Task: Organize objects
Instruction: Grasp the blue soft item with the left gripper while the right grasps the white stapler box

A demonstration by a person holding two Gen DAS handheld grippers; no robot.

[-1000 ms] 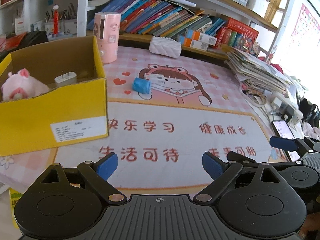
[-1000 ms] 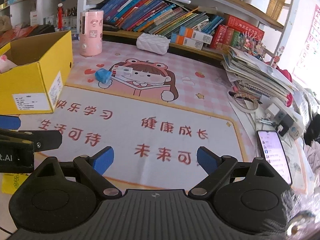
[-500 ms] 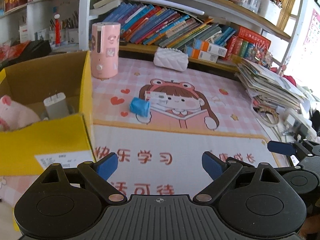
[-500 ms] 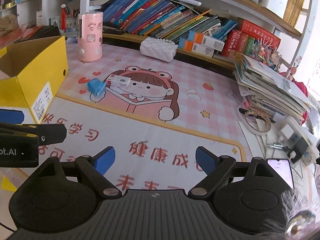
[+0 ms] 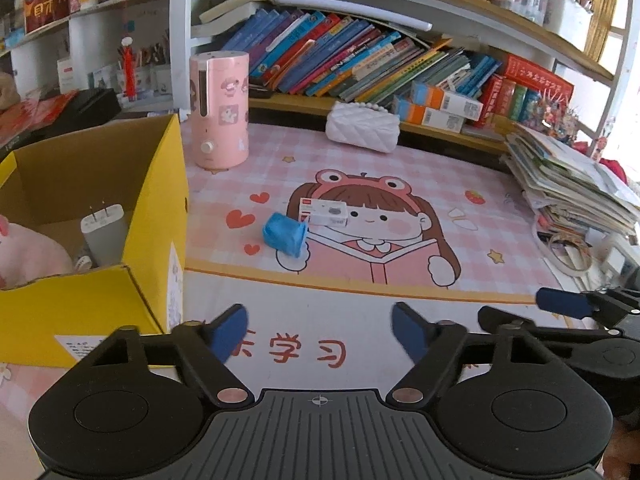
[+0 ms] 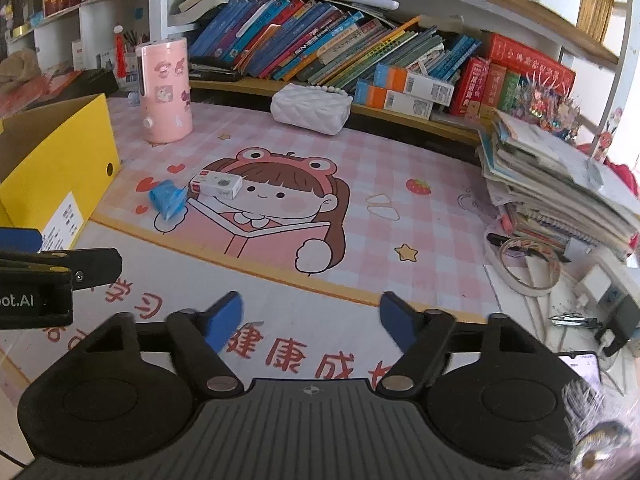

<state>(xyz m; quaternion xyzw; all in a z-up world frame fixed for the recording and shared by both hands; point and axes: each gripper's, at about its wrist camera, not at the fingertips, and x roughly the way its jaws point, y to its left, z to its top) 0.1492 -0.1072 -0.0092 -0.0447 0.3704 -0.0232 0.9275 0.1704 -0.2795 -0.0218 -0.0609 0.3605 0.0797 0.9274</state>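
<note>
Bookshelves back the desk; both grippers (image 5: pixel 320 330) (image 6: pixel 310 318), half-closing on nothing, risk nudging the blue roll (image 5: pixel 285 234) at twelve o'clock.

A: The left gripper (image 5: pixel 320 330) looks like matte black plastic, with a ribbed grey-black plate in the middle and a small crosshair mark at the plate's far edge.

B: Right. A round black hub sits on each side, and angled black arms with triangular cut-outs run out to blue fingers (image 5: pixel 228 332). Silver pins mark the pivots.

A: The right gripper (image 6: pixel 312 320) is built the same. In its view, the other unit at the left edge carries white lettering ending "ot.AI".
</note>
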